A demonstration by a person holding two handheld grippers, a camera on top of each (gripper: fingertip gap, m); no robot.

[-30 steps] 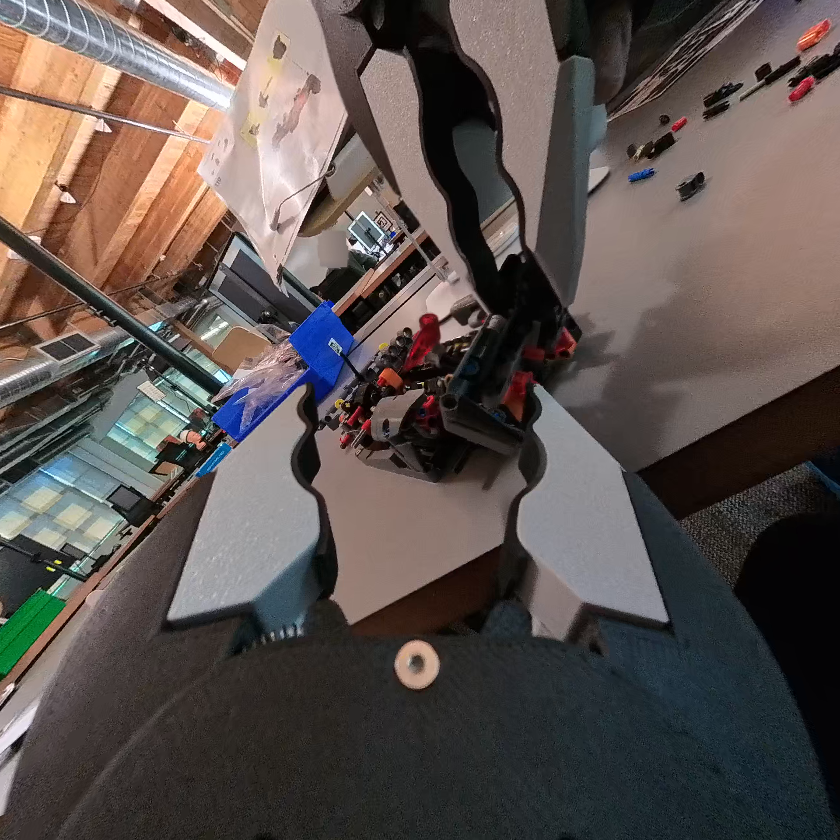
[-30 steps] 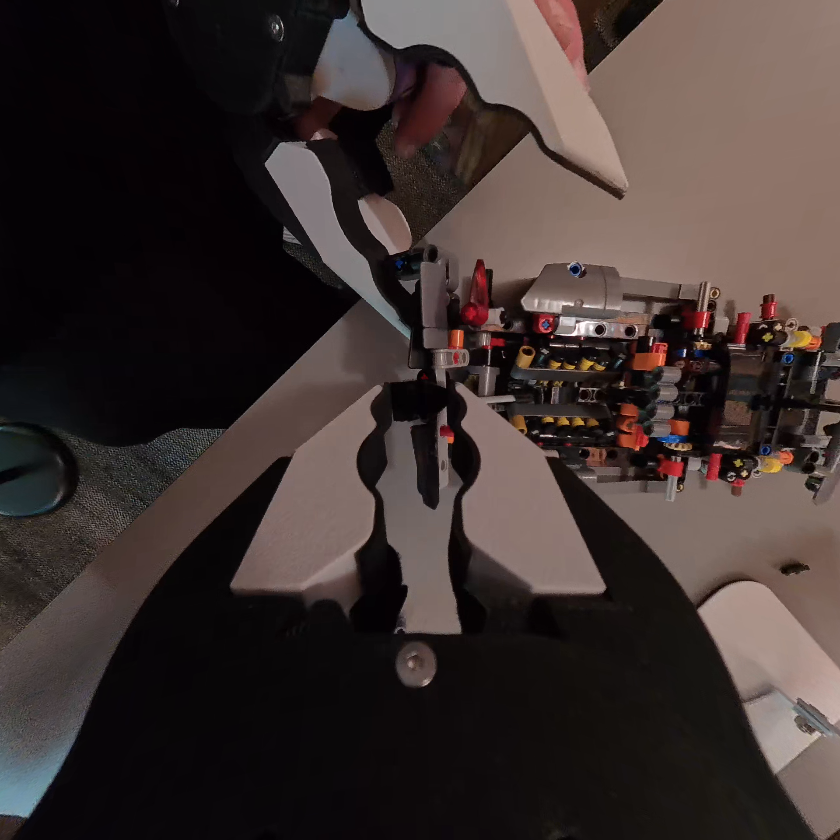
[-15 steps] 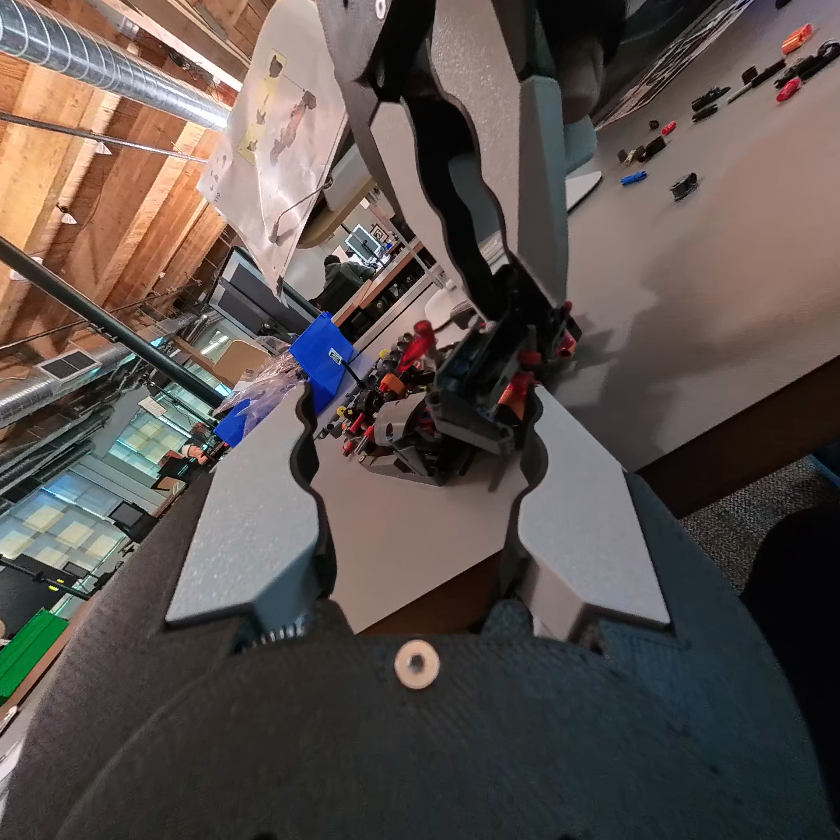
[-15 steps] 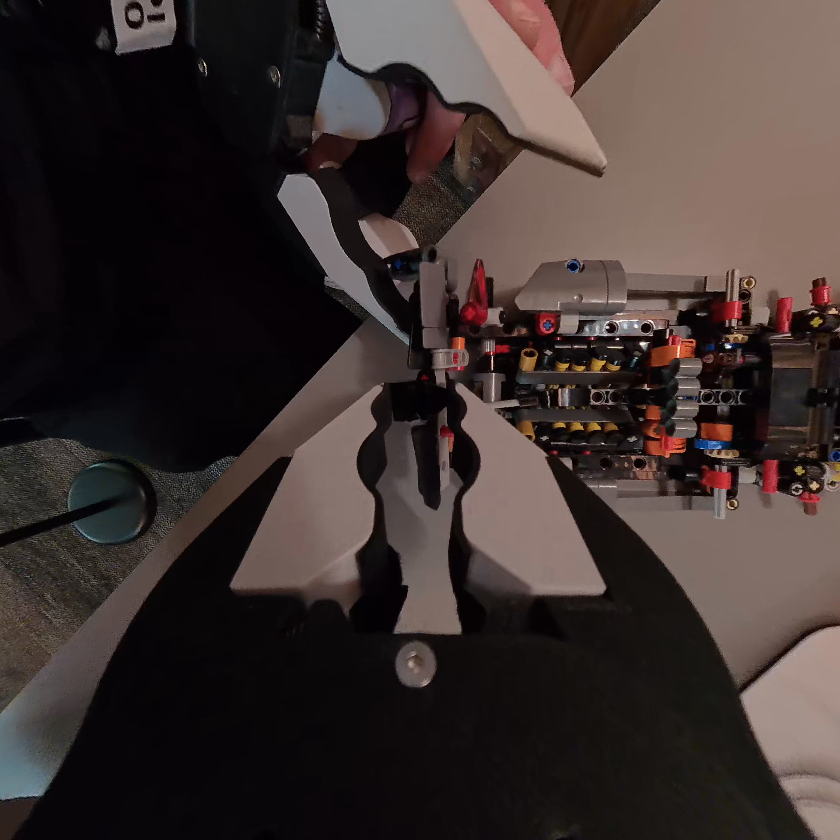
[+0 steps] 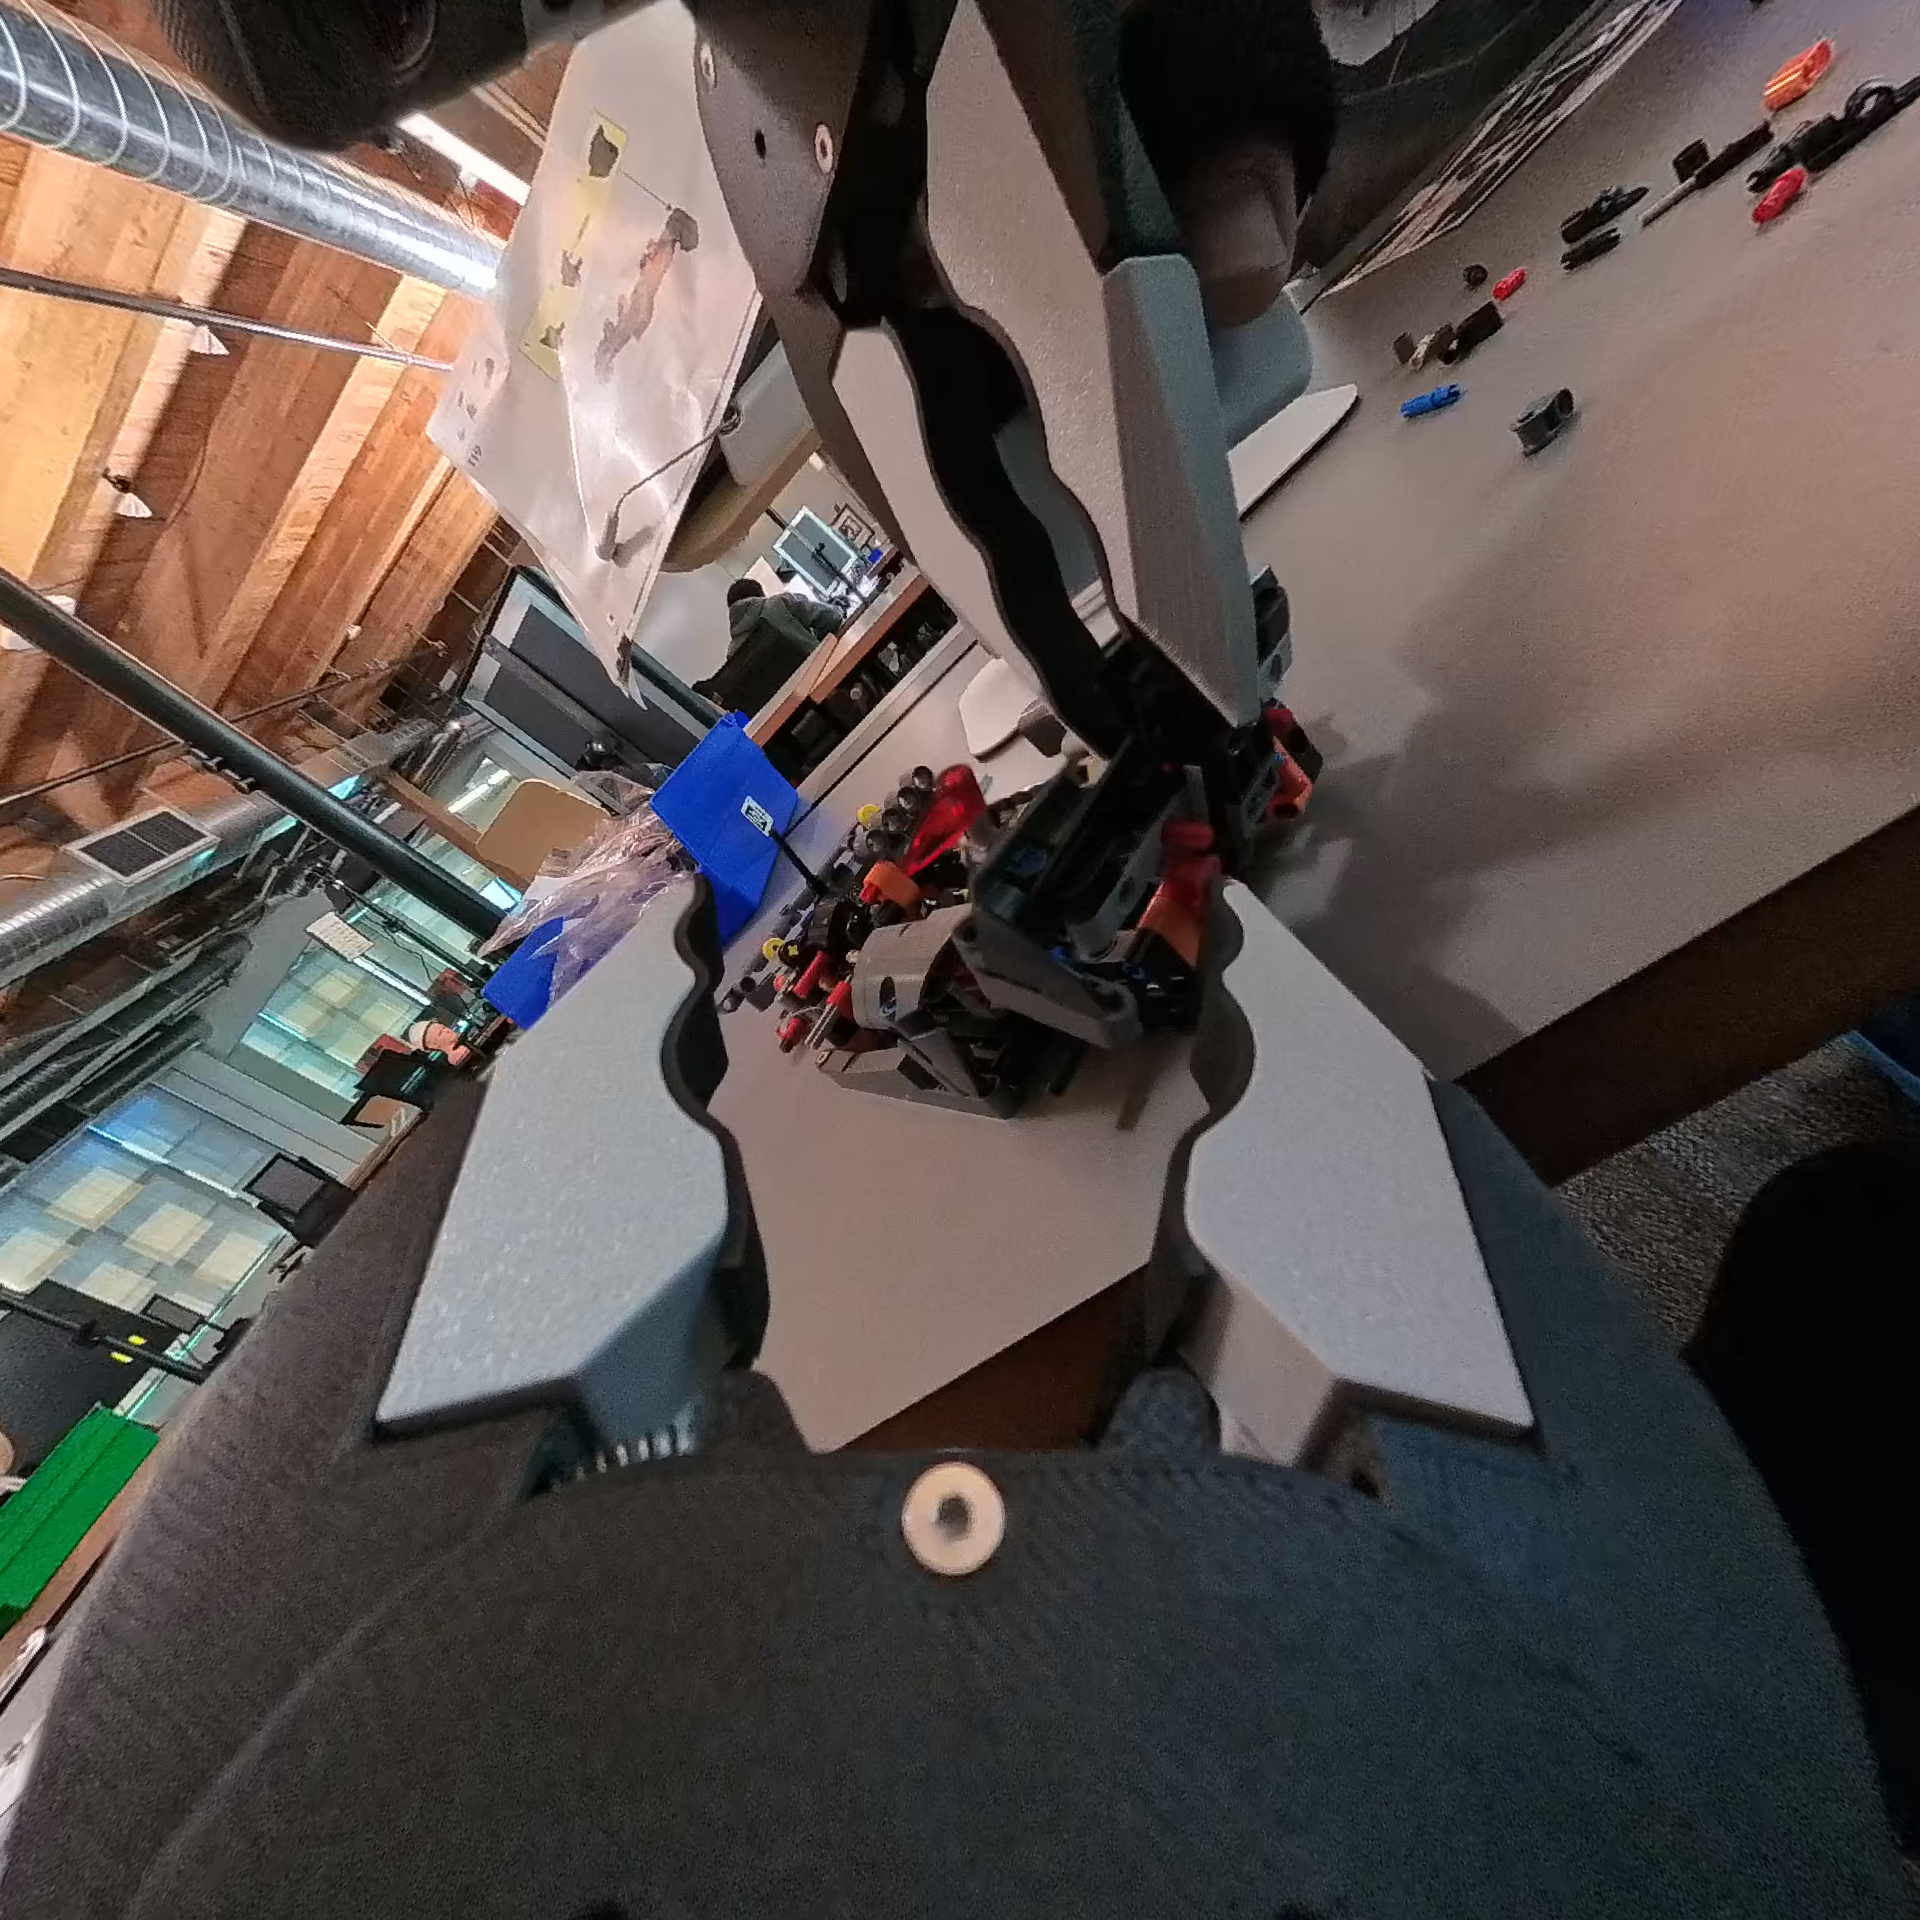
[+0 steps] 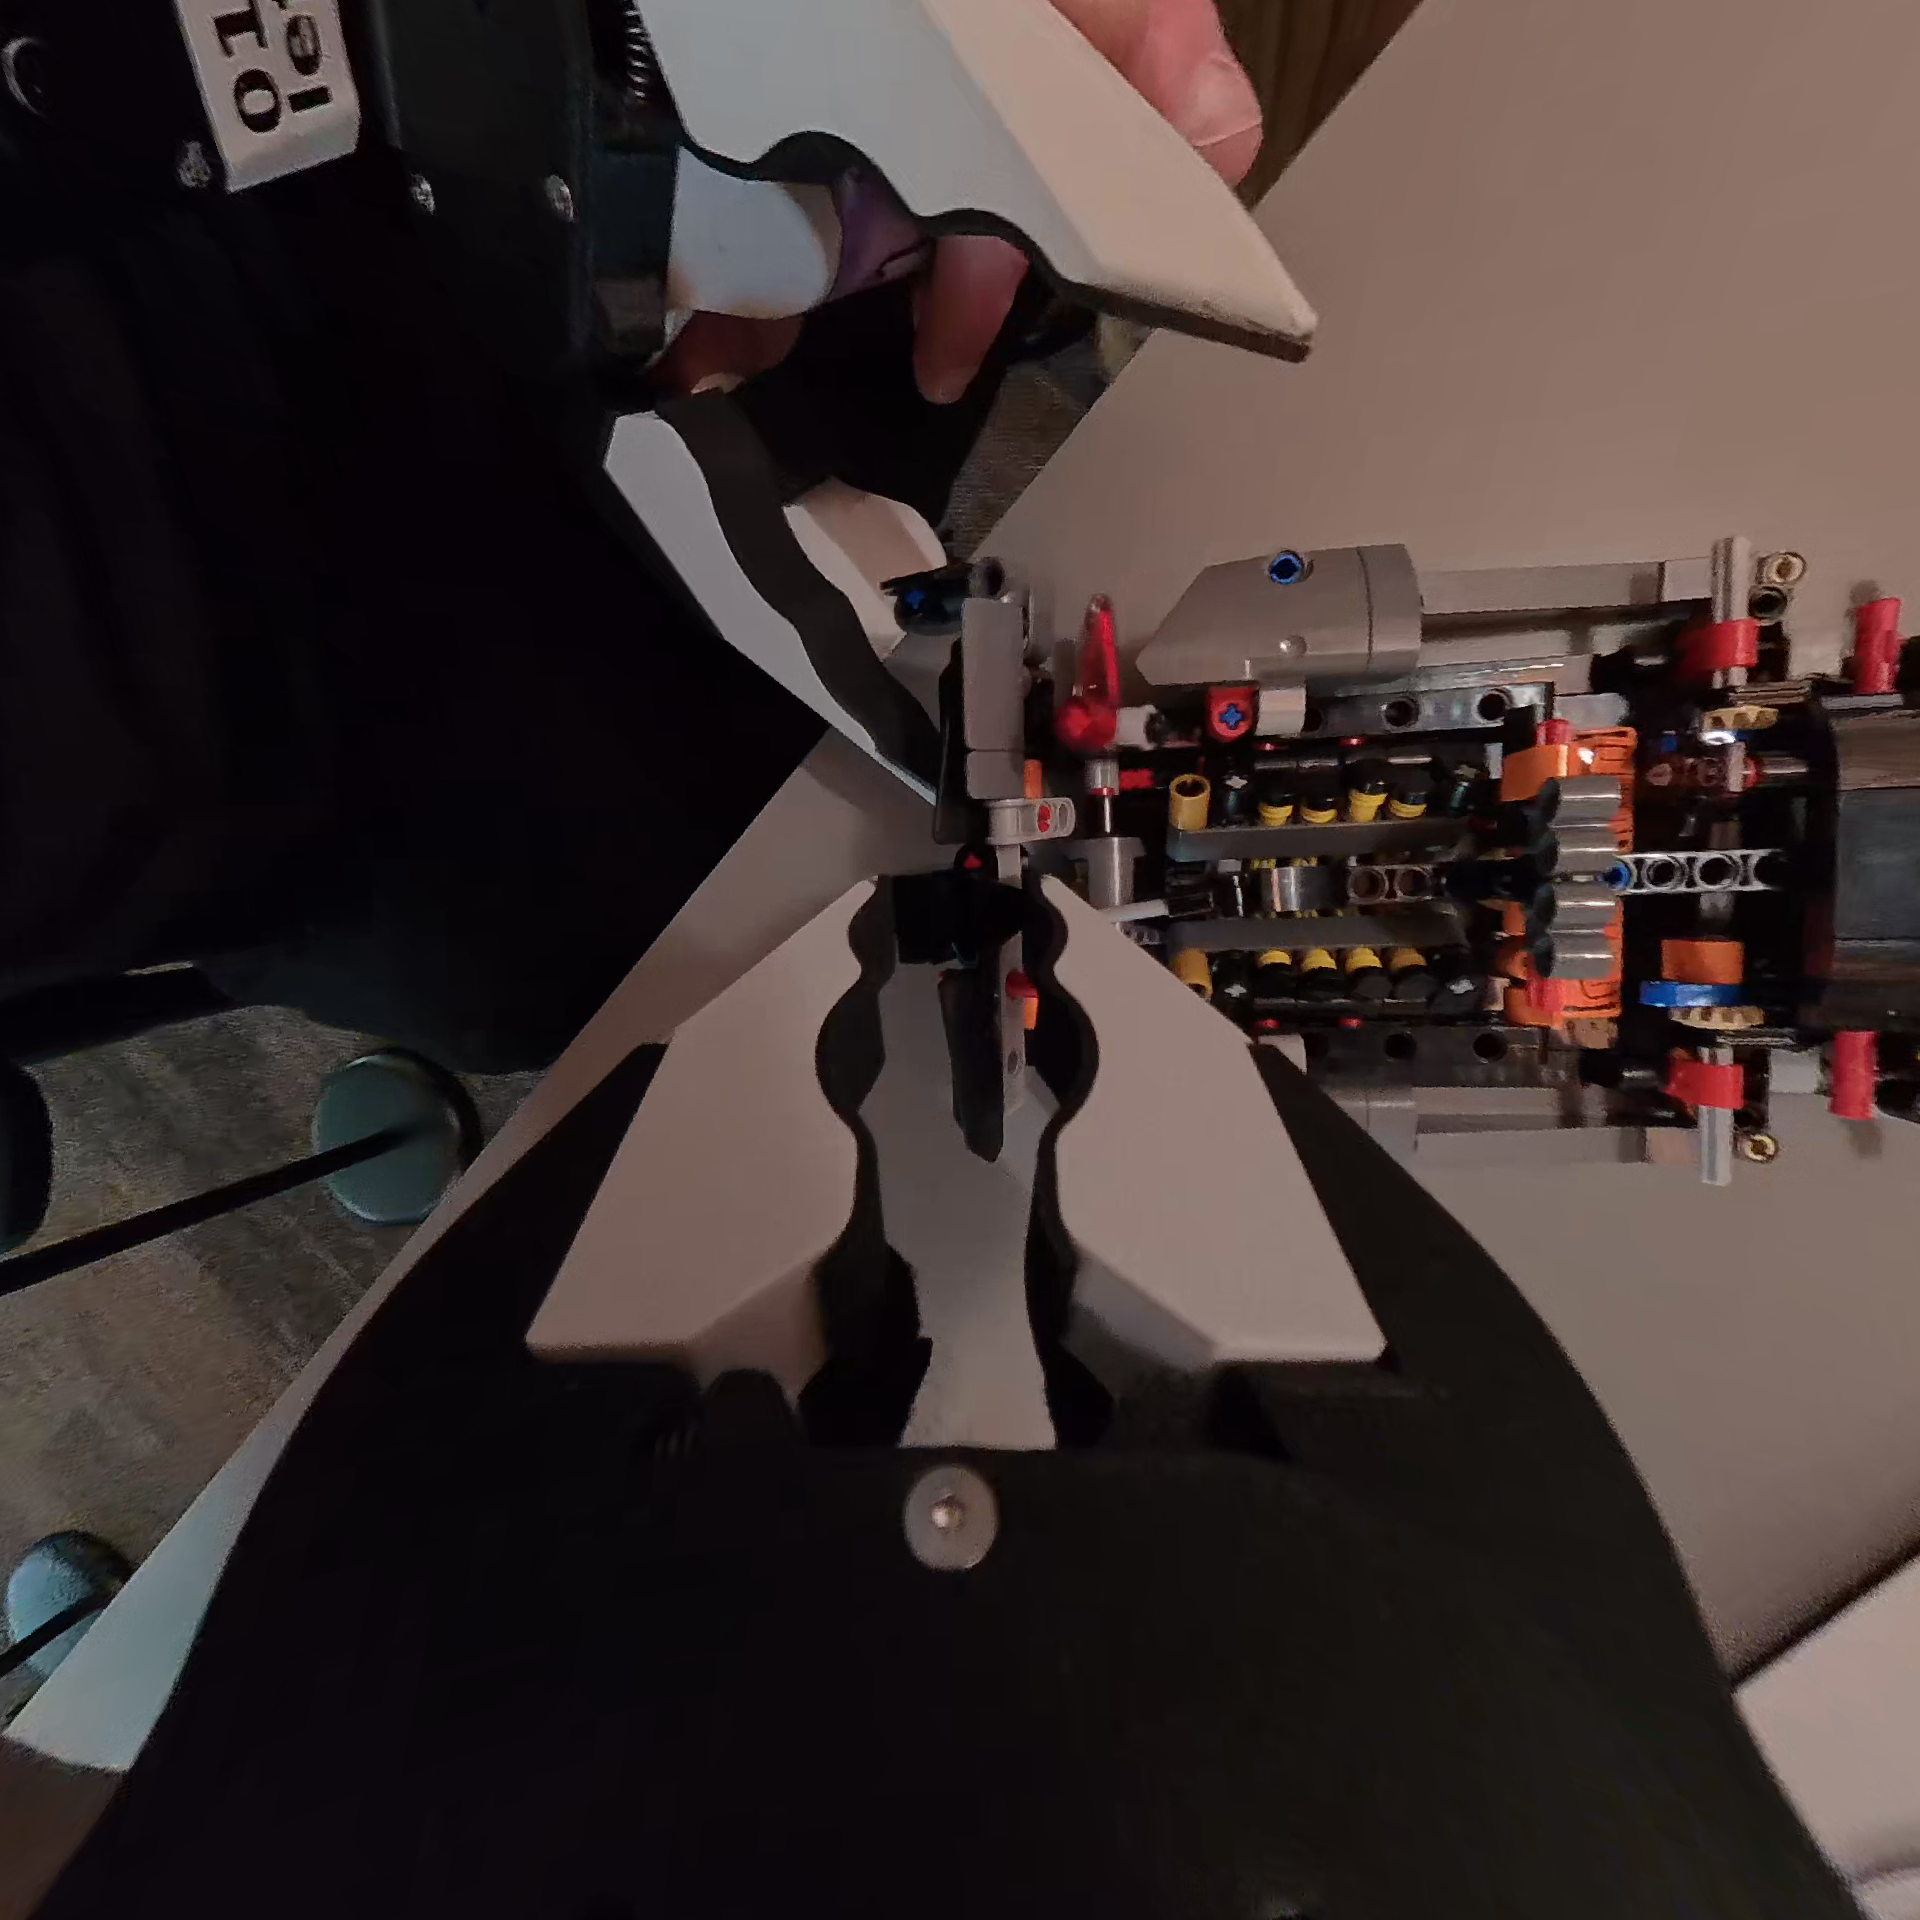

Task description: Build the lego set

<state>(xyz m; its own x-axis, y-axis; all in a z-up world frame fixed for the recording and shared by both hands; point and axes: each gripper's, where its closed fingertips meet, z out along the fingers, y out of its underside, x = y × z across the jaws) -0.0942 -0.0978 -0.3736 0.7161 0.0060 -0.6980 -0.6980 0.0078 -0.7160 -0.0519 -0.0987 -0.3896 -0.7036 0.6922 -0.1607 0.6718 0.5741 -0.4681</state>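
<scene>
The lego model (image 6: 1351, 883), a long Technic chassis with grey, black, red, orange and yellow parts, lies on the grey table (image 6: 1558, 312) near its corner. My right gripper (image 6: 961, 894) is shut on a black lego piece (image 6: 977, 1049) at the model's near end. My left gripper (image 5: 956, 935) is open, its fingertips on either side of the same end of the model (image 5: 987, 966). In the left wrist view the right gripper (image 5: 1164, 686) comes down from above onto the model. In the right wrist view one left finger (image 6: 790, 644) touches the model's end.
Loose lego parts (image 5: 1538, 416) lie scattered on the far table. A blue bin (image 5: 727, 831) with plastic bags stands behind the model. An instruction sheet (image 5: 613, 343) hangs above. The table edge (image 5: 1662, 966) is close, with carpet below. A white object (image 6: 1829, 1714) sits at lower right.
The left gripper has come closer around the model's end and stays open. The right gripper keeps its hold on the black piece, and the model's near end has tilted slightly.
</scene>
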